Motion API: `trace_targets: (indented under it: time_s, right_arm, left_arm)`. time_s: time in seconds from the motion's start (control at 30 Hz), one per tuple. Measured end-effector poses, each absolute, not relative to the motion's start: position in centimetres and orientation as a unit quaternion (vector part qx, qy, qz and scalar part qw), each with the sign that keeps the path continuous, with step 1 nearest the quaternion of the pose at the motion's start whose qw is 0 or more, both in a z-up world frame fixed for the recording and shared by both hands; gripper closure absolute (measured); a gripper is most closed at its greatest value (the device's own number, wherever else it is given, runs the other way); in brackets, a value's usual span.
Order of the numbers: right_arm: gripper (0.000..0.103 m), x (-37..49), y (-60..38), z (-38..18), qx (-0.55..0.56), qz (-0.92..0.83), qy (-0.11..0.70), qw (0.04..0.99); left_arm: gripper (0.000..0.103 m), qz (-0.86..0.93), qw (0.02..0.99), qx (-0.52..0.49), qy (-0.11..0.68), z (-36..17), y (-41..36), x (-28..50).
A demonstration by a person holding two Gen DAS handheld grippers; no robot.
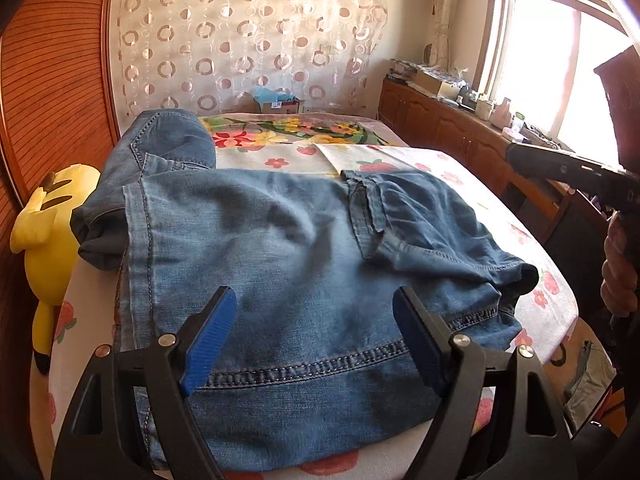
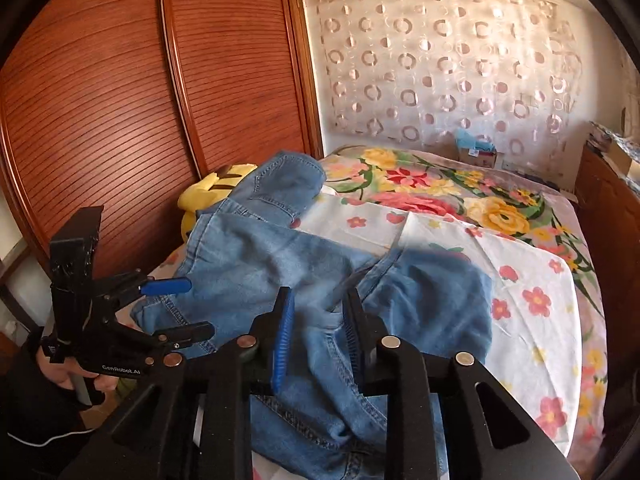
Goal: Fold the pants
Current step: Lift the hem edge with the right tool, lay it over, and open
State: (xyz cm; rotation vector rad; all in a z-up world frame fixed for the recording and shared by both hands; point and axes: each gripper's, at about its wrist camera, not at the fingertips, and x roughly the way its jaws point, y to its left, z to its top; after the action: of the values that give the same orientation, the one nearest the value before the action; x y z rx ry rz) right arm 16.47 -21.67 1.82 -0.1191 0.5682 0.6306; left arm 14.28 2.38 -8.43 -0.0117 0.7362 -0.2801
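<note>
In right view, left hand-held gripper point(image 2: 182, 306) gapes.

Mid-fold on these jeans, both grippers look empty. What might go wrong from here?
1. The blue denim jeans lie bunched, with the waistband end humped near the yellow plush toy; folding now may trap wrinkles.
2. The near hem sits at the edge of the floral bed sheet; a tug might slide it off.

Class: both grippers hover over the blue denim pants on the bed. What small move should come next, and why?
Probably lower the open left gripper onto the near hem of the blue denim pants and pinch it: the pants lie loosely doubled and rumpled, and the right gripper holds nothing.
</note>
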Motion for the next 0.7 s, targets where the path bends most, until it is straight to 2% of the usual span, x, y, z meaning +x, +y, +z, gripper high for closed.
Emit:
trace_targets:
  time_s: [0.1, 0.47, 0.7]
  right_arm:
    - [0.071, 16.5, -21.8, 1.8, -0.054, 0.288, 0.271, 0.917]
    - [0.069, 21.8, -21.8, -0.7, -0.065, 0.219, 0.301, 0.926]
    - [0.069, 21.2, -22.3, -2.4, -0.035, 0.200, 0.323, 0.924]
  left_arm:
    - [0.022, -0.139, 0.922, -0.004, 0.362, -8.6, 1.9, 14.6]
    - [0.023, -0.169, 0.910, -0.005, 0.380, -9.5, -0.9, 18.0]
    - [0.040, -0.194, 0.893, -0.017, 0.405, -10.4, -3.1, 20.8]
